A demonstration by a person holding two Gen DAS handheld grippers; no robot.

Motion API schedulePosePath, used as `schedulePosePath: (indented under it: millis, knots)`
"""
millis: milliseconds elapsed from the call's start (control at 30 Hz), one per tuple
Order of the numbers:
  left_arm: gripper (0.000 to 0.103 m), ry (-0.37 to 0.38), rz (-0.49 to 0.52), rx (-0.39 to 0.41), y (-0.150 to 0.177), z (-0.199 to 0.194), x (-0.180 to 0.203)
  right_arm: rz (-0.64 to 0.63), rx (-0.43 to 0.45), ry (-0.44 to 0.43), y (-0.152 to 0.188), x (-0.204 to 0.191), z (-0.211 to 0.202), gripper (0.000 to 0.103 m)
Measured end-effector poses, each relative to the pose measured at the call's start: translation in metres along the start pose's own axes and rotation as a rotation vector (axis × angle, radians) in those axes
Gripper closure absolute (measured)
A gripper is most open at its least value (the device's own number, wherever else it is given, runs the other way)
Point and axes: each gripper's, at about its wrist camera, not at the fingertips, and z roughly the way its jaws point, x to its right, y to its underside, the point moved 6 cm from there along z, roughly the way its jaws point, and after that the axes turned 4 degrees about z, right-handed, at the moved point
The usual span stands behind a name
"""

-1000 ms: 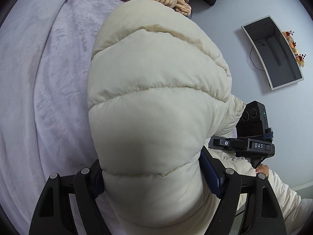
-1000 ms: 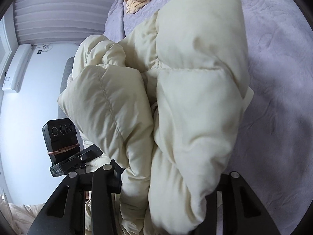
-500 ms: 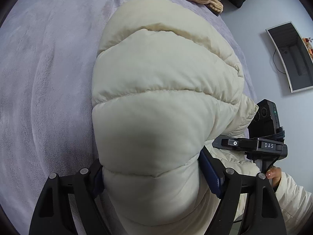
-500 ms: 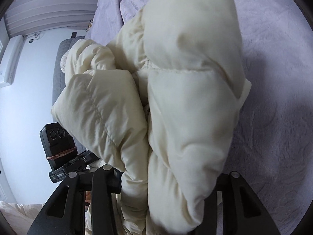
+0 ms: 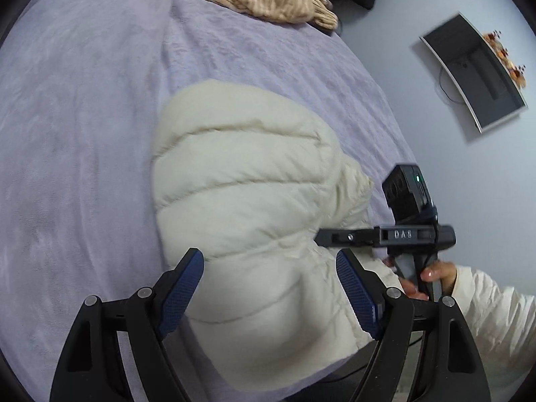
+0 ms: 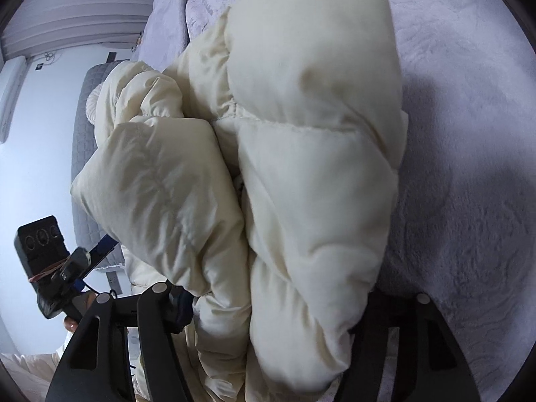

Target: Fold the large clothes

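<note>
Left wrist view: the left gripper [image 5: 269, 281] is sitting with its blue-padded fingers [image 5: 181, 289] spread wide, one on each side of the cream puffer jacket [image 5: 254, 207], neither pad pressing the fabric. The jacket is lying bundled on the lilac bedspread [image 5: 83, 117], near the bed's edge. The right gripper [image 5: 338, 236] is showing at the jacket's right side, held in the person's right hand [image 5: 432, 276].

Right wrist view: the right gripper [image 6: 268, 305] is clamping a thick fold of the puffer jacket [image 6: 301, 154]; quilted panels are bulging out between the fingers and hiding the pads. The left gripper [image 6: 83, 256] is visible at lower left, clear of the cloth.

Step in hand, as judged: the folded bundle is being set down on the bed, with one side released and the other under grip. The fold looks lumpy, a sleeve panel riding over the body, so the task is reading as partly done.

Next move is calling for: easing the right-side grip without dragging the stack, then pressing or re-pinching the loose panel flat. Down fill is likely springing back, so a slow release is advisable.

A striped tan garment [image 5: 268, 3] is lying at the far end of the bed, well apart.
</note>
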Motion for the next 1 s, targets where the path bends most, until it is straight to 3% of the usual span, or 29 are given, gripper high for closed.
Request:
schedulePosePath:
  millis: [167,300,333,367,400,433,633,800,900,1000]
  knots:
    - [0.021,0.085,0.051,-0.020,0.010,0.003,0.036,-0.064,0.032,0.106,0.006,-0.025,-0.045,0.033]
    - [0.021,0.169,0.135,-0.057,0.013,0.019,0.076,-0.054,0.143,0.100,0.001,-0.036,-0.097,0.034]
    - [0.021,0.184,0.154,-0.074,0.016,0.025,0.084,-0.036,0.167,0.102,-0.004,-0.035,-0.105,0.041]
    - [0.021,0.202,0.168,-0.092,0.020,0.032,0.090,-0.018,0.178,0.108,-0.008,-0.033,-0.109,0.072]
    - [0.021,0.213,0.186,-0.110,0.024,0.038,0.095,0.003,0.174,0.121,-0.013,-0.026,-0.110,0.090]
    - [0.021,0.221,0.211,-0.124,0.030,0.042,0.101,0.023,0.168,0.149,-0.020,-0.019,-0.106,0.100]
    - [0.021,0.235,0.364,-0.206,0.050,0.074,0.129,-0.058,0.028,0.192,-0.047,0.005,-0.045,0.101]
    - [0.021,0.212,0.451,-0.250,0.060,0.097,0.145,-0.022,-0.007,0.147,-0.065,0.026,-0.017,0.103]
    - [0.021,0.211,0.448,-0.257,0.056,0.101,0.148,0.007,-0.010,0.147,-0.067,0.026,-0.021,0.103]
    - [0.021,0.206,0.452,-0.257,0.056,0.099,0.148,-0.027,0.040,0.171,-0.065,0.018,-0.058,0.103]
